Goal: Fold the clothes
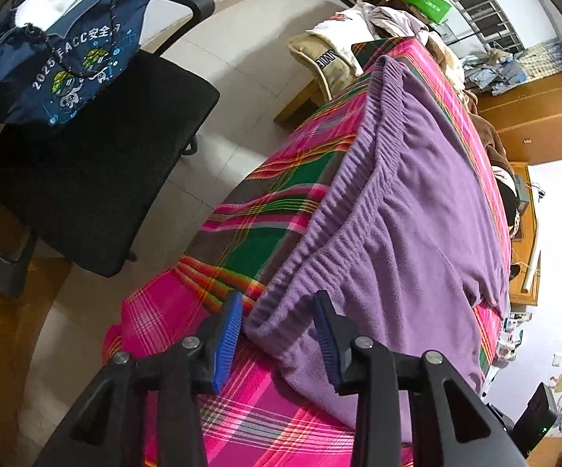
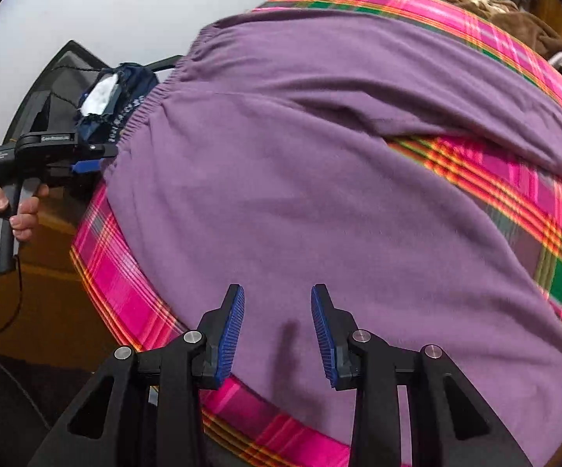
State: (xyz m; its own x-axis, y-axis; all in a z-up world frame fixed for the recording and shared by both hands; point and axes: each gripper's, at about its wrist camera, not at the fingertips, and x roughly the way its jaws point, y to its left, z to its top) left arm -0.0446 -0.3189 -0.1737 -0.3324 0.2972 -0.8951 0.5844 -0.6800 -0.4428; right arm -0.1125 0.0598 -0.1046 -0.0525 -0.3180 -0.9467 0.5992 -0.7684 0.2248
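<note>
The purple trousers (image 1: 409, 210) are lying spread flat on the plaid blanket (image 1: 281, 190) covering the bed, their ribbed waistband (image 1: 343, 194) running from the lower centre of the left wrist view up toward the upper right. The left hand-held gripper (image 1: 277, 334) is being held right at the near end of that waistband, jaws standing apart with the corner of the fabric between them but not pinched. In the right wrist view, the right hand-held gripper (image 2: 277, 327) is being hovered over the plain purple cloth near the lower edge, jaws parted, nothing gripped. The left one is seen there at the left of the frame, at the waistband corner, so it is judged nearer the band for the coming pinch.
</note>
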